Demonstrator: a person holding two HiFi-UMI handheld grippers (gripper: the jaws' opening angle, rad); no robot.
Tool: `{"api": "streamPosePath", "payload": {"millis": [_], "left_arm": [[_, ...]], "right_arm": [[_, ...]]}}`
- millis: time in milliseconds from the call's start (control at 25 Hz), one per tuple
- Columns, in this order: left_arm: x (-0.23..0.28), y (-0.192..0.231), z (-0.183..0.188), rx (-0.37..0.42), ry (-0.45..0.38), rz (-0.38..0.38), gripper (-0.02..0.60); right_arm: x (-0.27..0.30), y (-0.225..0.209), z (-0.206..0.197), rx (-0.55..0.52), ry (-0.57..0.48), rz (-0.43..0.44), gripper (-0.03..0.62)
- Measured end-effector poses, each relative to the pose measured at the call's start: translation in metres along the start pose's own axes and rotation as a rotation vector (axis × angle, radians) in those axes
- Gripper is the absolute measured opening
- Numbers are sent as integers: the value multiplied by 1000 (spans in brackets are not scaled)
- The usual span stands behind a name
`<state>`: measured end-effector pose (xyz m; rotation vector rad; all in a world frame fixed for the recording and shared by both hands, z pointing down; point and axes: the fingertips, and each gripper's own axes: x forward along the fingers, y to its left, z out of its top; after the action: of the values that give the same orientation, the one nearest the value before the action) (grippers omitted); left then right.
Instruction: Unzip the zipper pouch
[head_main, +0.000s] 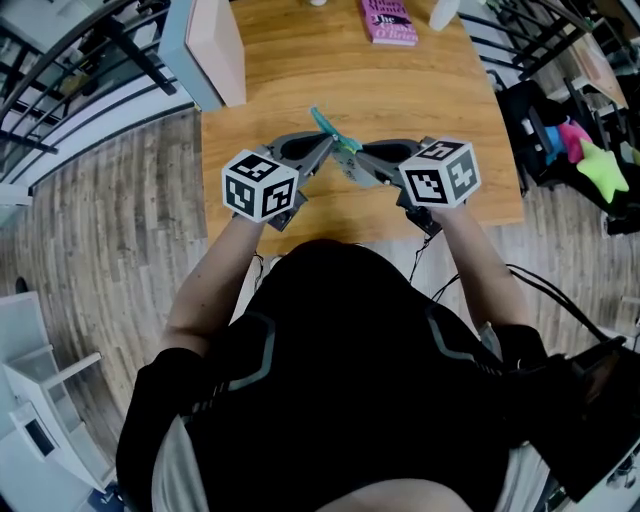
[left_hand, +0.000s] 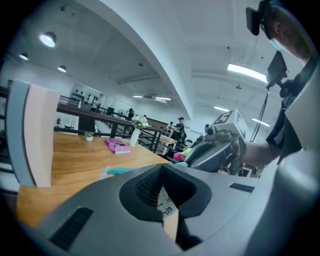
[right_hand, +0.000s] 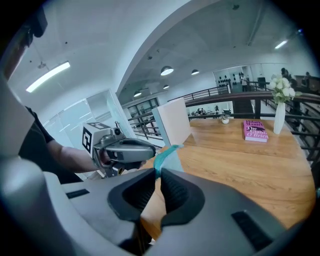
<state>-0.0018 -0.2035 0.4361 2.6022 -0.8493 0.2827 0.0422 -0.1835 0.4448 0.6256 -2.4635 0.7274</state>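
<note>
The zipper pouch (head_main: 342, 152) is clear with a teal zip strip (head_main: 326, 124), and it hangs in the air above the wooden table (head_main: 450, 110), between the two grippers. My left gripper (head_main: 322, 152) is shut on its left side; in the left gripper view a bit of clear printed film (left_hand: 165, 202) shows between the closed jaws of the left gripper (left_hand: 161, 167). My right gripper (head_main: 358, 160) comes in from the right. In the right gripper view the right gripper (right_hand: 159, 172) is shut on the pouch's teal edge (right_hand: 165, 154). Most of the pouch is hidden by the jaws.
A pink book (head_main: 388, 20) lies at the table's far edge beside a white vase (right_hand: 279, 117). A tall white panel (head_main: 215, 45) stands at the far left corner. Black railings run along both sides, and bright toys (head_main: 592, 160) sit to the right.
</note>
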Motion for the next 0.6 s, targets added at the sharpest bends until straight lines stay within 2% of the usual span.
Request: {"api": "streamPosePath", "payload": {"millis": [160, 360, 600], "left_arm": [[-7, -1, 2, 97, 35, -6, 29], [-9, 12, -4, 54, 32, 45, 29], [-13, 22, -7, 49, 42, 74, 29]], "right_arm": [[-1, 1, -1, 18, -11, 20, 46], [2, 1, -3, 22, -12, 23, 46], [0, -6, -8, 33, -10, 20, 46]]}}
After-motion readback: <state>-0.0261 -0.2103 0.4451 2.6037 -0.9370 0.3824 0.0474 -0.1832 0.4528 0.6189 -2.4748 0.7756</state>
